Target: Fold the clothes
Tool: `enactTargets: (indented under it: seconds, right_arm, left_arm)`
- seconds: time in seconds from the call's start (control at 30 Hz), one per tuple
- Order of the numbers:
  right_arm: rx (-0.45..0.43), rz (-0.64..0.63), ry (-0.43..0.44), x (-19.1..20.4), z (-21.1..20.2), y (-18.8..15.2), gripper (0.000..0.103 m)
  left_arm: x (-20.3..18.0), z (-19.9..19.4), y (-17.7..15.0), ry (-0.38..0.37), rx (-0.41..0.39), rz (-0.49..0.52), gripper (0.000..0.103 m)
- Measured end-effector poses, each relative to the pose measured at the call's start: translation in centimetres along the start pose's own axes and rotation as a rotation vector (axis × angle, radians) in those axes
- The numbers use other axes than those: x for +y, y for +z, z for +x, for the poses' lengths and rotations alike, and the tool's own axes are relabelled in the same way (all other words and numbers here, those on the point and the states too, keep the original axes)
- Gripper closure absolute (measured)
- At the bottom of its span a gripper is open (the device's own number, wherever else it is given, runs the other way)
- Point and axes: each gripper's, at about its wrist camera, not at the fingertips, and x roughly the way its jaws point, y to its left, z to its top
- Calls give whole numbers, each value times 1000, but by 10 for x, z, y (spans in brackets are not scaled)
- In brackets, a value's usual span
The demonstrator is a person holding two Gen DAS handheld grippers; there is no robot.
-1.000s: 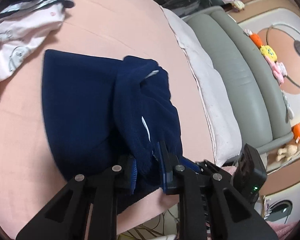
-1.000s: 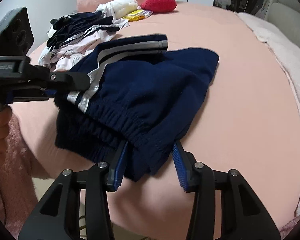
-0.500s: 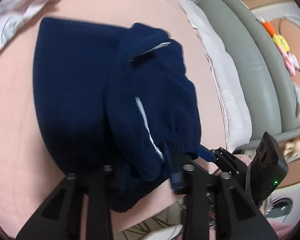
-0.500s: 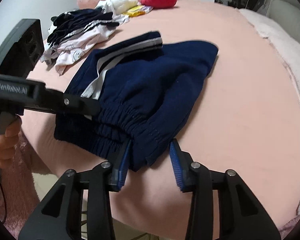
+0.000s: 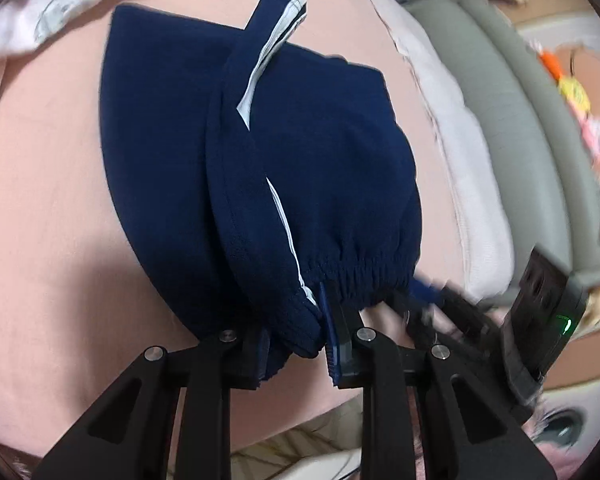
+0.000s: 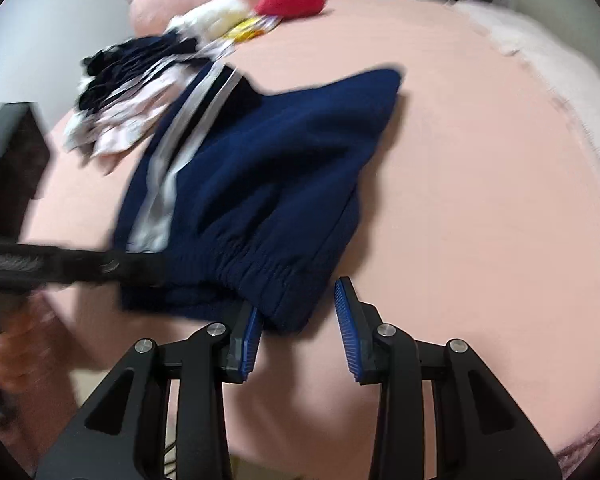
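Navy trousers (image 5: 308,184) lie doubled on the pink bed (image 5: 40,208), elastic waistband (image 5: 364,268) nearest both grippers, striped leg pointing away. To fold well, judging from this view, both waistband corners should be held at equal height and carried away together, so the upper layer lands square on the lower.

Left gripper (image 5: 296,344): jaws set fairly narrow, with a bunched waistband edge between them; the cloth touches the right finger, but whether it is pinched cannot be told.

Right gripper (image 6: 298,328): jaws wide apart. The waistband corner (image 6: 288,312) lies just ahead of its left finger, touching or nearly so; nothing is clamped. A pile of other clothes (image 6: 140,92) lies far ahead to its left.
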Motion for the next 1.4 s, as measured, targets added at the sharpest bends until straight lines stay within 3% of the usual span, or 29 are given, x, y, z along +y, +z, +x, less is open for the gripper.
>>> enactTargets:
  seconds: [0.07,0.13,0.23,0.43,0.53,0.63,0.7,0.73,0.8,0.93,1.0,1.03,1.07,1.1,1.13,1.17,1.3,1.4]
  right_arm:
    - [-11,11,98,-4,-14,0,67]
    - [-66,60,155,-14,-30,2,67]
    - [-129,189,197,-36,-33,8,67]
    - [-58,318,258,-55,-6,9,63]
    - [-60,294,223,-52,-8,11,45]
    - [33,223,106,-46,5,14,45]
    - [48,194,79,-45,1,14,43]
    - [48,198,96,-44,3,16,42]
    - [47,206,128,-44,8,18,42]
    - [46,223,193,-42,18,24,42]
    - [45,231,226,-41,23,27,41]
    - [45,235,242,-41,25,28,43]
    - [48,229,238,-39,27,29,54]
    - [60,217,226,-34,27,29,71]
    - [73,220,235,-33,26,28,78]
    - [79,235,245,-34,24,26,81]
    - [100,284,241,-43,8,11,88]
    - [106,276,195,-42,-13,-8,88]
  left_arm:
    - [-8,-17,2,7,-61,49,79]
    - [-10,-32,3,-32,-100,50,79]
    - [-3,-33,1,-66,-87,6,79]
    - [0,-31,-7,-24,-62,-9,79]
    - [2,-28,-11,32,-47,-7,79]
    - [6,-24,-14,75,-16,-16,72]
    - [-6,-35,-15,97,-60,43,47]
    - [-14,-42,-16,111,-86,77,44]
    - [-13,-49,-16,152,-113,76,43]
    - [10,-30,-10,123,-69,-84,43]
    - [16,-23,-9,112,-56,-117,43]
    - [16,-20,-10,115,-50,-111,43]
    - [14,-19,-10,119,-45,-95,44]
    - [12,-18,-11,124,-40,-75,51]
    - [10,-18,-10,116,-36,-65,60]
    - [7,-18,-9,103,-32,-58,68]
    - [-6,-19,-8,55,-16,-11,72]
    - [-21,-19,-14,75,25,66,70]
